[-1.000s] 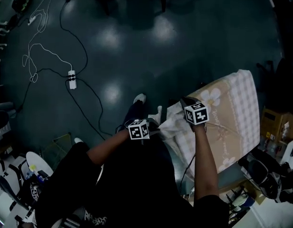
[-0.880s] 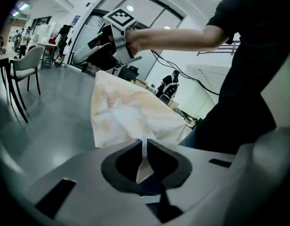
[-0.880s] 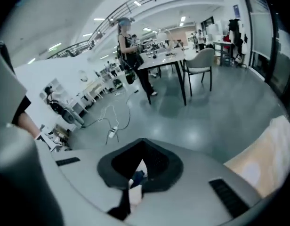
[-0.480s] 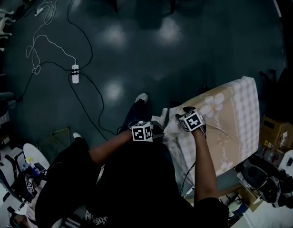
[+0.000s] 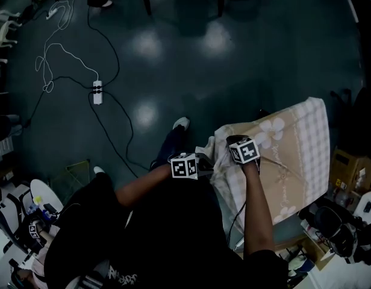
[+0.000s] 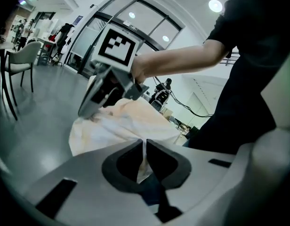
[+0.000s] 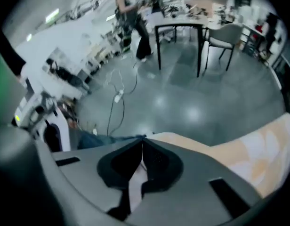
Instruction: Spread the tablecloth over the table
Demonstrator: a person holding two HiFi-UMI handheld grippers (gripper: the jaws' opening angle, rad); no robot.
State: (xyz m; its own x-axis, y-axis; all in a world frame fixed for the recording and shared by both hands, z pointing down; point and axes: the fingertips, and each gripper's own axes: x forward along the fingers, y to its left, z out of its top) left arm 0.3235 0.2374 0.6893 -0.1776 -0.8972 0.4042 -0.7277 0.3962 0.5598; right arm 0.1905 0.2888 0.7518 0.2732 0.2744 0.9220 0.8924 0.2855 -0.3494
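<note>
Left gripper: jaws nearly together, nipping a thin fold of the tablecloth; held close to the person's body, at the cloth's near corner.
Right gripper: jaws closed, a pale strip of cloth caught between the pads; pointing steeply down, tip on the bunched near edge just beside the left one.
Tablecloth: beige with white flowers and a checked border. The far part lies flat on the table; the near end is gathered and crumpled at the two grippers.
Table: almost all under cloth, only a grey strip shows at the near side; legs not seen.
Box: cardboard, on the floor past the table's right side, cut off by the picture edge; contents cannot be made out.
Shoe: pale, on the floor just beyond the grippers.
Power strip: white, on the dark floor well left of the table, black and white cables running from it.
Hard to read: cluttered gear at the lower corners of the head view, too dark to name.
</note>
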